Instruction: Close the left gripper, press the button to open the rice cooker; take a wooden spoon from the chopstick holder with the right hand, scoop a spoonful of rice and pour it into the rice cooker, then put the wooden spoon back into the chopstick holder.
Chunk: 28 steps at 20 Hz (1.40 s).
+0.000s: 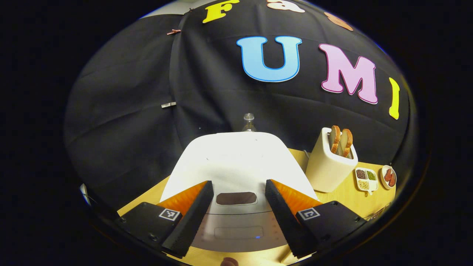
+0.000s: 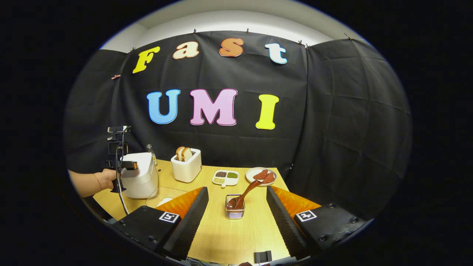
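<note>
The white rice cooker sits close ahead in the left gripper view, lid down, with a dark oval button on its front top. My left gripper is open, its fingers spread to either side of that button, just above it. In the right gripper view the cooker stands at the far left, with a hand holding the left gripper at it. A wooden spoon leans in the small clear chopstick holder, right ahead of my open right gripper.
A white toaster with two bread slices stands behind the cooker. Beside it lie a divided dish of grains and a plate of red slices. A clear bowl sits near the cooker. A bottle stands behind the cooker.
</note>
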{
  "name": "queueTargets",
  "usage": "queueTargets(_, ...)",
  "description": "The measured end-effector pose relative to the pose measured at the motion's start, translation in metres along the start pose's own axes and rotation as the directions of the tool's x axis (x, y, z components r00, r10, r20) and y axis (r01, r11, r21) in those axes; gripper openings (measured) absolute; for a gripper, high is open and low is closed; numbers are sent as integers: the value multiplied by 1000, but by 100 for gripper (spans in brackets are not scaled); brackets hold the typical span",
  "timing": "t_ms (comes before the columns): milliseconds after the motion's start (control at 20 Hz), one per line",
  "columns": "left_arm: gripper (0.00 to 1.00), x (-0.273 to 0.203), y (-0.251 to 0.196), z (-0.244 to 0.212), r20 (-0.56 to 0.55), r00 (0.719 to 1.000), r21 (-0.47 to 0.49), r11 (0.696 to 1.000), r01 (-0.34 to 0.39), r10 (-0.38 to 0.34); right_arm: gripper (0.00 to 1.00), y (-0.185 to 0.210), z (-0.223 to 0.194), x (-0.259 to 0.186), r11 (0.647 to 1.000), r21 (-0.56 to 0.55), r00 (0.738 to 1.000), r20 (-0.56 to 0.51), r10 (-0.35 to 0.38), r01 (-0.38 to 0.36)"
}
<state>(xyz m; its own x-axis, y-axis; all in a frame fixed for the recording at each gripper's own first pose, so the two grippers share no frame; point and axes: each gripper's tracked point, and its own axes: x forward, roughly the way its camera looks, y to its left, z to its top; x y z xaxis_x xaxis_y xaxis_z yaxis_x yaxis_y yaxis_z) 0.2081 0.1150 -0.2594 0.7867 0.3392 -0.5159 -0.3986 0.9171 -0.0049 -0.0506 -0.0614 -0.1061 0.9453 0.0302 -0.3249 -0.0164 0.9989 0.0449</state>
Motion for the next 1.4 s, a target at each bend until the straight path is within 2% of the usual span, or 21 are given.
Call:
queueTargets(150,100,0,0,6,20,1000,1,1000,7,-7,98,3,3,2,1000,0,1000,10,7,-7)
queueTargets(400,95,-28,0,23,94,993,-42,996,75,-71,98,15,16,7,999,14,997,51,50,-50)
queueTargets(550,94,-72,-1,49,172,979,-57,991,122,-111,98,21,26,14,996,4,993,85,84,-84)
queueTargets(700,92,-128,-1,69,237,961,-30,988,152,-140,98,24,44,23,992,-1,983,128,128,-129)
queueTargets(950,94,-226,-6,97,361,912,-34,975,221,-194,98,14,64,35,986,10,971,174,162,-166)
queueTargets(1200,93,-302,-11,107,438,878,-22,974,225,-193,98,0,67,44,985,-19,968,184,170,-170)
queueTargets(1400,94,-347,-19,113,493,845,73,978,197,-207,98,-5,72,48,983,-5,968,173,179,-181)
